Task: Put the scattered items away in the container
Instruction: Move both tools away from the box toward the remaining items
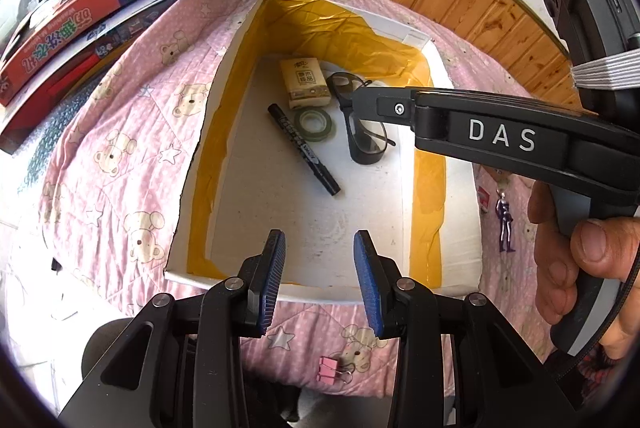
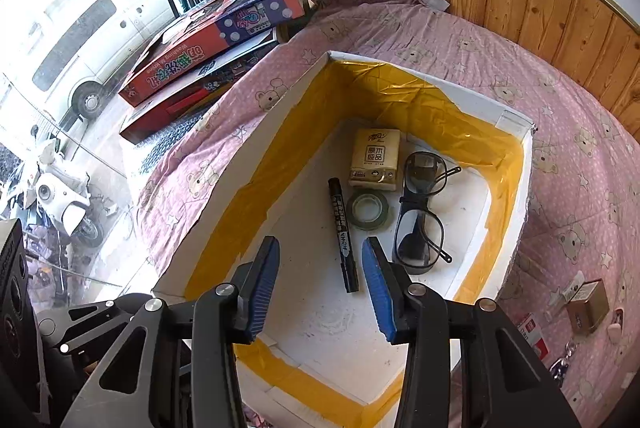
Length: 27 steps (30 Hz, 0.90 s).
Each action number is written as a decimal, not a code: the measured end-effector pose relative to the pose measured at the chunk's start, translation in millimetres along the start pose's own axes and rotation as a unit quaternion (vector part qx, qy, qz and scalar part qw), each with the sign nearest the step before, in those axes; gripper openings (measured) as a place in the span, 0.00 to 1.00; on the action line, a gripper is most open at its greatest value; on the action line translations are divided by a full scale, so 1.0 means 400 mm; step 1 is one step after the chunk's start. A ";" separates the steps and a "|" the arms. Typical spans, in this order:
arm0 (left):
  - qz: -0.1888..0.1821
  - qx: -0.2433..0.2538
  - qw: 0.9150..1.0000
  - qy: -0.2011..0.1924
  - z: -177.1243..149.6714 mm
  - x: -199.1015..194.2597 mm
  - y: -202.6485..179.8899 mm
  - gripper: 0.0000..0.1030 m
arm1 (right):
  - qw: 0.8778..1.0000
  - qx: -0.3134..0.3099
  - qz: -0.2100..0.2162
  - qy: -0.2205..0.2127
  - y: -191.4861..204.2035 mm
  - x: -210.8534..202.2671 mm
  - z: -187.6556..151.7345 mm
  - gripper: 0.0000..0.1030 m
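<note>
A white foam box lined with yellow tape sits on a pink bedspread. In it lie a tissue pack, a black marker, a green tape roll and glasses. My left gripper hangs open over the box's near edge with nothing between its fingers. My right gripper is open and empty above the box floor, just left of the marker. From the left wrist view its tips hover over the glasses.
Loose on the bedspread lie a pink binder clip, a purple figure keychain, a small brown box and a red packet. Red toy boxes and bubble wrap sit at the far left. A wooden panel wall runs behind.
</note>
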<state>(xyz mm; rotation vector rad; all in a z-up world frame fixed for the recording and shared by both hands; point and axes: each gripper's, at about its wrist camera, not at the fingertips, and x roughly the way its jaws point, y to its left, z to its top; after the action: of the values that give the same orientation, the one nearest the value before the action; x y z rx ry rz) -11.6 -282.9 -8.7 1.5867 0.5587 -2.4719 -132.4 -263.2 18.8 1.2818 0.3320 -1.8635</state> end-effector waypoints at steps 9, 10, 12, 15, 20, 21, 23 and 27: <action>-0.010 0.035 0.998 -0.056 -0.041 -0.065 -0.037 0.37 | 0.998 -0.018 0.013 -0.051 0.034 -0.107 -0.082 0.44; -0.010 0.040 0.997 -0.062 -0.049 -0.071 -0.043 0.38 | 0.998 -0.020 0.015 -0.060 0.036 -0.121 -0.096 0.44; -0.015 0.052 0.996 -0.073 -0.065 -0.081 -0.057 0.38 | 0.997 -0.021 0.018 -0.078 0.037 -0.148 -0.125 0.44; -0.027 0.075 0.993 -0.086 -0.092 -0.095 -0.091 0.38 | 0.994 -0.016 0.026 -0.101 0.027 -0.187 -0.176 0.44; -0.048 0.124 0.986 -0.104 -0.143 -0.112 -0.173 0.38 | 0.990 -0.003 0.035 -0.139 -0.009 -0.252 -0.287 0.44; -0.052 0.132 0.984 -0.106 -0.153 -0.112 -0.191 0.38 | 0.989 0.002 0.034 -0.147 -0.020 -0.266 -0.311 0.44; -0.065 0.146 0.982 -0.105 -0.173 -0.107 -0.227 0.39 | 0.986 0.016 0.032 -0.164 -0.047 -0.291 -0.359 0.44; -0.090 0.163 0.979 -0.087 -0.203 -0.073 -0.300 0.43 | 0.982 0.050 0.021 -0.183 -0.114 -0.322 -0.456 0.44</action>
<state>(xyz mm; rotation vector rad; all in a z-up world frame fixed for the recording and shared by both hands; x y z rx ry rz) 30.9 -143.2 14.6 1.4540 0.2911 -2.9277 -31.3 -60.1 39.1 0.9745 0.0140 -2.0517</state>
